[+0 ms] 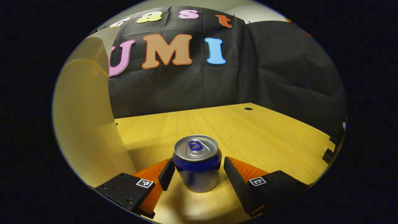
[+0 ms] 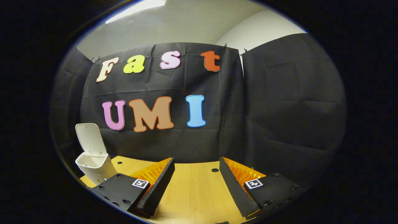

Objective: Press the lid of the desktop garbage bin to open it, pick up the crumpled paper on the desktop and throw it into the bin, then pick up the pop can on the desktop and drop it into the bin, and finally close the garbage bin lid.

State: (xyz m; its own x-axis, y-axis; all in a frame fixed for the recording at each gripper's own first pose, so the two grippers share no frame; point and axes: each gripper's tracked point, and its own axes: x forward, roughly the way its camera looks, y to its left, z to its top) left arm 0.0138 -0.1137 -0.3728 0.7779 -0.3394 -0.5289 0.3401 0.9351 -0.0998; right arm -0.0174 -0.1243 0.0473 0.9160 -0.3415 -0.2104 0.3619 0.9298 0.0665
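Observation:
In the left gripper view a silver pop can with a blue band and blue tab stands upright on the wooden desktop. My left gripper is open, one finger on each side of the can and close to its sides. The white garbage bin rises right beside it on the left, its lid raised. In the right gripper view the same bin stands small at the far left with its lid upright and the inside showing. My right gripper is open above the desk with nothing between its fingers.
Black cloth walls close the desk at the back and on the right. A small dark hole marks the desktop near the back edge, and the hole sits just beyond my right gripper. Bare wood stretches right of the can.

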